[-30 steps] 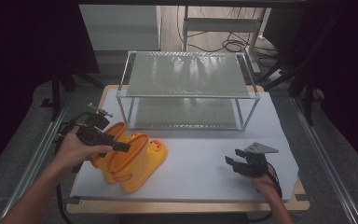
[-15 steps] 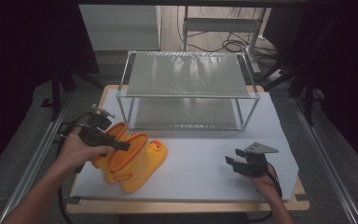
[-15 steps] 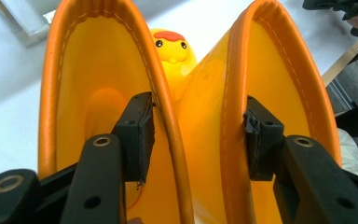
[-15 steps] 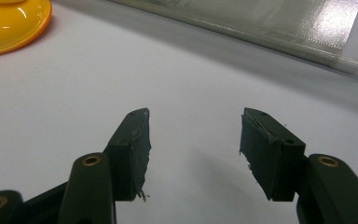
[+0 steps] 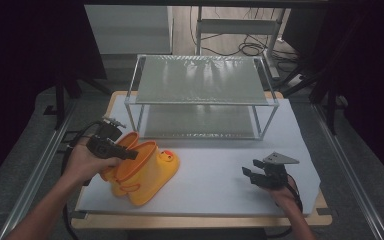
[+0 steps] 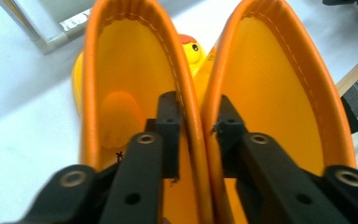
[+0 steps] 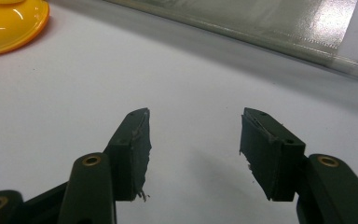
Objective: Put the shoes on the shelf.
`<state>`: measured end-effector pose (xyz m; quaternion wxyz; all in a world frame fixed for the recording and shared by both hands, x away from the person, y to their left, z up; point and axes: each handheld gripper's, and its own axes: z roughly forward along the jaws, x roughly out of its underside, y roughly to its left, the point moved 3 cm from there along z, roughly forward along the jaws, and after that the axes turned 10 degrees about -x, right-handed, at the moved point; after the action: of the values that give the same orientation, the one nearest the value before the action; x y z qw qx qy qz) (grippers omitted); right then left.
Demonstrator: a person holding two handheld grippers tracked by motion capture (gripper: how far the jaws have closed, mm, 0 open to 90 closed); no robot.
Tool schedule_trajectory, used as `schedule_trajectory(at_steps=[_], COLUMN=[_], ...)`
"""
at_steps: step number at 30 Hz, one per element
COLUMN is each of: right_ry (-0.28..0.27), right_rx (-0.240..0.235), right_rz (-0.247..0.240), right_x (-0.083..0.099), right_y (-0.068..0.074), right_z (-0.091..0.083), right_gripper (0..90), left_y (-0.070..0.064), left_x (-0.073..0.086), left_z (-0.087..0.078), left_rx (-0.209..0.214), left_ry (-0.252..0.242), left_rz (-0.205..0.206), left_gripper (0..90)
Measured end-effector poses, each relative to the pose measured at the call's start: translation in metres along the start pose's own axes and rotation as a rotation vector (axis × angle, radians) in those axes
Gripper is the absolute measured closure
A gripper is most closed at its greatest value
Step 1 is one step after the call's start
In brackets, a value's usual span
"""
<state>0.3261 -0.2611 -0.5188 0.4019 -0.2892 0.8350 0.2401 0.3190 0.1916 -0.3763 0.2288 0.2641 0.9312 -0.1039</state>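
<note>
A pair of yellow-orange rubber boots (image 5: pixel 147 175) with duck faces stands side by side on the white mat, at the left. My left gripper (image 5: pixel 129 155) reaches into their tops. In the left gripper view the left gripper (image 6: pixel 198 133) has one jaw inside each boot and is shut on the two adjoining walls, pinching them together. The left boot's opening (image 6: pixel 121 70) and the right boot's opening (image 6: pixel 270 84) flank the jaws, and a duck face (image 6: pixel 193 46) shows between them. My right gripper (image 5: pixel 252 175) rests open at the right on the mat, holding nothing (image 7: pixel 193 140).
A two-tier wire rack (image 5: pixel 200 80) with frosted shelves stands at the back of the white mat (image 5: pixel 215 170); its lower shelf (image 7: pixel 261 23) lies ahead of the right gripper. A boot toe (image 7: pixel 9 18) shows at that view's upper left. Cables trail off the table's left edge.
The left hand and the boot tops it grips have edged very slightly; the right gripper has stayed still and open.
</note>
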Motion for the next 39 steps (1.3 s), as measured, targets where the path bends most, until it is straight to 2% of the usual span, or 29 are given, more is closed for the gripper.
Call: schedule_trajectory(at_steps=[4,5,6,8,11,12,13,14,15,18,20,21,22,23,27,33,35,37,38,39], right_ry=[0.002,0.001,0.001,0.002,0.001,0.001,0.000,-0.001,-0.002,-0.002,-0.001,-0.001,-0.001,-0.001,0.000,-0.002,-0.004,-0.006,-0.007,-0.006], right_rx=[0.004,0.006,0.006,0.010,0.011,0.010,0.010,0.010,0.011,0.012,0.013,0.013,0.013,0.013,0.013,0.014,0.014,0.015,0.015,0.016], right_rz=[0.002,0.004,0.004,0.008,0.011,0.013,0.014,0.016,0.017,0.020,0.019,0.018,0.018,0.018,0.021,0.020,0.022,0.022,0.025,0.025], right_x=[0.000,0.000,0.000,0.000,0.000,0.000,0.000,0.001,0.001,0.001,0.001,0.001,0.001,0.001,0.001,0.001,0.001,0.001,0.001,0.001], right_y=[-0.001,-0.001,-0.001,-0.002,-0.002,-0.002,-0.002,-0.003,-0.003,-0.004,-0.004,-0.004,-0.004,-0.004,-0.005,-0.006,-0.006,-0.007,-0.007,-0.008], right_z=[0.000,0.000,0.000,0.000,0.000,0.000,0.000,0.000,0.000,-0.001,0.000,0.000,0.000,0.000,-0.001,-0.002,-0.003,-0.004,-0.004,-0.004], right_gripper=[42.7,42.7,42.7,42.8,42.8,42.8,42.8,42.8,42.8,42.8,42.8,42.9,42.9,42.8,42.9,43.0,43.0,43.0,43.0,43.0], left_y=[0.001,0.003,0.003,0.007,0.011,0.015,0.015,0.016,0.016,0.012,0.002,0.002,-0.006,-0.006,-0.029,-0.055,-0.059,-0.072,-0.072,-0.080], left_x=[0.000,0.000,0.000,-0.003,-0.006,-0.009,-0.009,-0.012,-0.014,-0.018,-0.026,-0.026,-0.033,-0.033,-0.054,-0.079,-0.084,-0.096,-0.096,-0.105], left_z=[0.000,-0.001,-0.001,-0.002,-0.002,-0.002,-0.002,-0.002,-0.003,-0.006,-0.011,-0.011,-0.016,-0.016,-0.030,-0.045,-0.047,-0.053,-0.053,-0.058], left_rx=[0.018,0.040,0.040,0.082,0.104,0.142,0.142,0.181,0.199,0.223,0.245,0.245,0.250,0.250,0.272,0.311,0.313,0.314,0.314,0.312], left_ry=[-0.008,-0.013,-0.013,-0.027,-0.032,-0.040,-0.040,-0.047,-0.052,-0.062,-0.077,-0.077,-0.082,-0.082,-0.097,-0.114,-0.115,-0.118,-0.118,-0.118], left_rz=[-0.011,-0.017,-0.017,-0.045,-0.064,-0.091,-0.091,-0.105,-0.106,-0.105,-0.080,-0.080,-0.058,-0.058,-0.022,0.029,0.040,0.068,0.068,0.085], left_gripper=[81.8,81.8,81.8,81.9,81.9,82.0,82.0,82.0,82.0,82.0,82.0,81.9,81.9,81.9,81.8,81.9,81.9,81.9,81.9,81.9])
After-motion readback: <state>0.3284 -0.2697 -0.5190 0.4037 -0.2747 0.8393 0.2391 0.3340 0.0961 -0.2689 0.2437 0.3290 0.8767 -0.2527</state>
